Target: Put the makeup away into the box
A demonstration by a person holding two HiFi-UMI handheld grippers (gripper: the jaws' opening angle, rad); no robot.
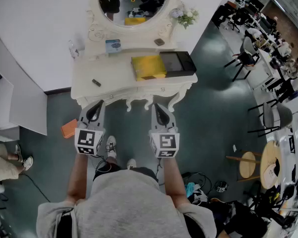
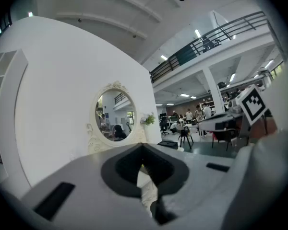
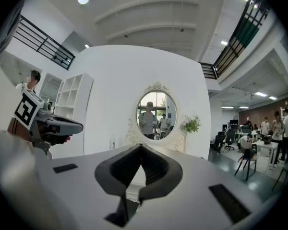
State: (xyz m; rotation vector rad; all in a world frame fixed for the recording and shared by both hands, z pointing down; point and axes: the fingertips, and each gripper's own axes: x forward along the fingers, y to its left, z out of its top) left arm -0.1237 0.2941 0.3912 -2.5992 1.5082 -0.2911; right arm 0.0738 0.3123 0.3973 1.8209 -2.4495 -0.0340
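Note:
A white dressing table (image 1: 114, 81) stands ahead of me under an oval mirror (image 1: 134, 1). On it lies an open box (image 1: 176, 62) with a black tray and a yellow lid (image 1: 149, 67). A small dark makeup stick (image 1: 96, 82) lies on the left of the tabletop. A blue carton (image 1: 113, 45) and a small dark compact (image 1: 159, 41) sit on the raised back shelf. My left gripper (image 1: 95, 104) and right gripper (image 1: 158, 106) hover side by side in front of the table's edge, both shut and empty. The left gripper (image 2: 143, 150) and right gripper (image 3: 140, 150) point level at the mirror.
An orange object (image 1: 68, 128) lies on the floor left of the table. A clear bottle (image 1: 72, 48) and a flower pot (image 1: 186, 18) stand at the table's back. Office chairs (image 1: 246, 58) and a wooden stool (image 1: 248, 163) are to the right. Cables (image 1: 196, 185) trail by my feet.

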